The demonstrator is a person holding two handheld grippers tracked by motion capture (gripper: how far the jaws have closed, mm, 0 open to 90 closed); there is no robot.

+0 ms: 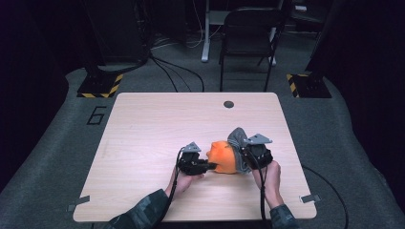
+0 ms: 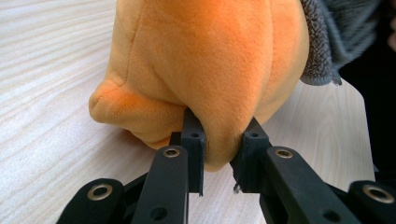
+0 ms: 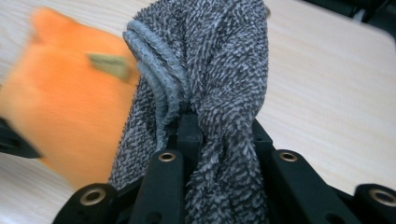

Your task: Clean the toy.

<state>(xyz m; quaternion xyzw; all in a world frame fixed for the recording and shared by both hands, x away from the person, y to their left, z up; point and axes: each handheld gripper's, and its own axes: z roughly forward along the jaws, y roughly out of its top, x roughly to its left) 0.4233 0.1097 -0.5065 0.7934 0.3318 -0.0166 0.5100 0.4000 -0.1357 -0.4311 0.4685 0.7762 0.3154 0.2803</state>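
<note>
An orange plush toy [image 1: 223,156] lies on the wooden table [image 1: 157,124], right of centre near the front. My left gripper [image 1: 210,166] comes at it from the left and is shut on a fold of the orange plush toy [image 2: 210,79], pinched between the two fingertips [image 2: 192,135]. A grey fuzzy cloth [image 1: 237,140] drapes over the toy's right side. My right gripper [image 1: 248,151] is shut on a bunch of the grey cloth [image 3: 219,70], which rises out of its jaws; the orange toy [image 3: 65,107] shows blurred to its left.
A dark round hole [image 1: 229,104] sits in the table near its far edge. A black folding chair [image 1: 248,36] stands on the floor beyond the table. Cables trail from both grippers over the front edge.
</note>
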